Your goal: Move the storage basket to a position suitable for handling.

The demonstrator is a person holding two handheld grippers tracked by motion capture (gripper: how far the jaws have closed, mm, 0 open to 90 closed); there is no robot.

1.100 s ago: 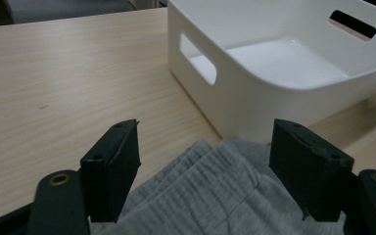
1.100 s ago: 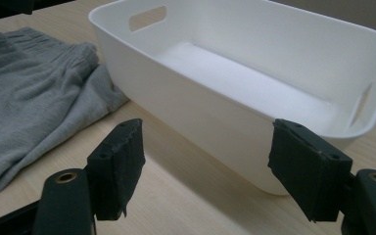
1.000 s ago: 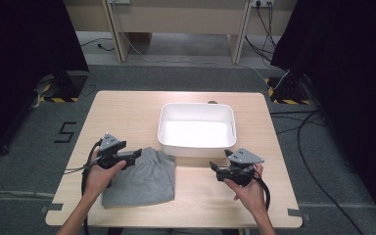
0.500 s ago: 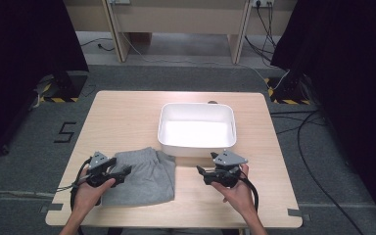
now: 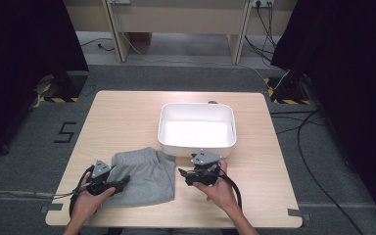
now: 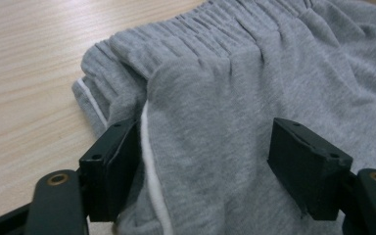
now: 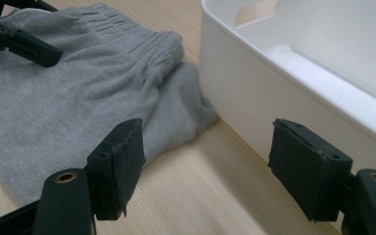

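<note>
Folded grey shorts (image 5: 144, 176) lie on the table's near left, beside a white tub (image 5: 197, 147). The left gripper (image 6: 203, 161), jaws wide and empty, straddles their left edge. The right gripper (image 7: 210, 164), also agape and empty, sits just off their right edge.

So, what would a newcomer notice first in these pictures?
Probably the bright white tub in the middle of the wooden table. Next, the folded grey shorts lying at its near left corner, with the open left gripper over their left edge and the open right gripper beside them.
</note>
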